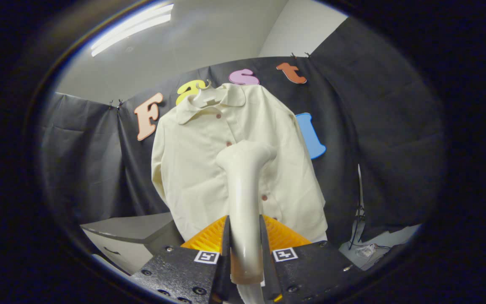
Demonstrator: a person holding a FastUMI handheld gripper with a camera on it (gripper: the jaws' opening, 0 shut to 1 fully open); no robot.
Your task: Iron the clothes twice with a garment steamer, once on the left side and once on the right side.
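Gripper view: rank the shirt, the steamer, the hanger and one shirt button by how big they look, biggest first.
1. Shirt, hanging on the booth wall.
2. Steamer, held between the fingers; it is nearest the camera, so it looks larger than it is.
3. Hanger, only partly visible at the collar.
4. Button.

- A long ceiling light (131,27) above and beyond the gripper (245,245) is the main source; it is blown out to white with a bluish fringe.
- The pale shirt (196,169) ahead of the fingers is evenly and brightly lit, with soft folds of shadow.
- The steamer (243,190), clamped between both fingers, carries a soft sheen and goes slightly blurred close to the lens.
- The black cloth wall (373,126) stays dim.
- Fisheye bending curves straight lines, and the rim darkens and softens.
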